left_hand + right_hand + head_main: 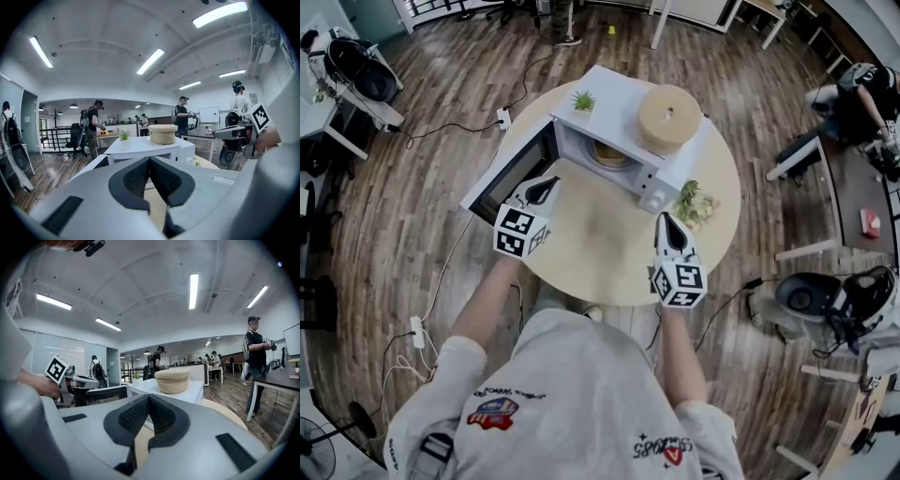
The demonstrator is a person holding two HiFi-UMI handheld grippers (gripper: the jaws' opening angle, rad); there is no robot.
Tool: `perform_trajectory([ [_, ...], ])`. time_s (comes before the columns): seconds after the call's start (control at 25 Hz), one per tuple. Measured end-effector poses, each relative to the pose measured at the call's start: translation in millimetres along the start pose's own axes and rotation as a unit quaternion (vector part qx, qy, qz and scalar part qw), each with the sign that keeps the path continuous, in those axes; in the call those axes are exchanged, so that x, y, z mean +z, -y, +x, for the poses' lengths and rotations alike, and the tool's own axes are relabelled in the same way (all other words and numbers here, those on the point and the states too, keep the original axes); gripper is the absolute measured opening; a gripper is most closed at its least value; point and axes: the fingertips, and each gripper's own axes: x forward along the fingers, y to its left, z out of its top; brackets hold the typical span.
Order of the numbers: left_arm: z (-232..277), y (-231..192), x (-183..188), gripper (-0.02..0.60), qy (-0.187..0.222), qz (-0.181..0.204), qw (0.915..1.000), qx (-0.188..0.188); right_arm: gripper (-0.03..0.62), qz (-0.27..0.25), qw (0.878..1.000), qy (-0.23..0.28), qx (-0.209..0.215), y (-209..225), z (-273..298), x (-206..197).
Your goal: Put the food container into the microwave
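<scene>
Already inside the microwave [623, 111], food container [610, 156], apart from left gripper [549, 183], right gripper [667, 219], fingers closed, empty.

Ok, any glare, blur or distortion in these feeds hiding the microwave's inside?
Head view: fisheye bend at the edges, even light, food container visible inside the open microwave. Left gripper view: dark corners, ceiling strips blown out, the shut left gripper looms soft and covers the cavity. Right gripper view: same vignette; right gripper hides the cavity.

The white boxy microwave [615, 99] hides most of the round tan food container [610, 156]. I cannot identify the green clump [695, 202].
</scene>
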Motion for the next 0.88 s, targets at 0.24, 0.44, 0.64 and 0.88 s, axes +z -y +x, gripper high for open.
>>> perform_trajectory([
  [0.24, -16.4, 0.4, 22.6, 0.005, 0.028, 0.003, 0.9996, 0.004, -0.006, -0.007, 1.0, 0.017, 0.003, -3.3, -2.5, 18.4],
  [0.44, -25.2, 0.3, 20.2, 0.005, 0.036, -0.009, 0.9992, 0.01, -0.006, -0.007, 1.0, 0.016, 0.002, -6.0, -6.5, 16.6],
  [0.64, -25.3, 5.3, 12.7, 0.005, 0.034, -0.015, 0.9993, 0.005, -0.008, -0.007, 1.0, 0.012, 0.001, -5.7, -10.5, 11.9],
  [0.88, -27.1, 6.1, 11.7, 0.005, 0.034, -0.021, 0.9992, 0.004, -0.008, -0.012, 1.0, 0.012, 0.001, -8.3, -12.6, 11.9],
])
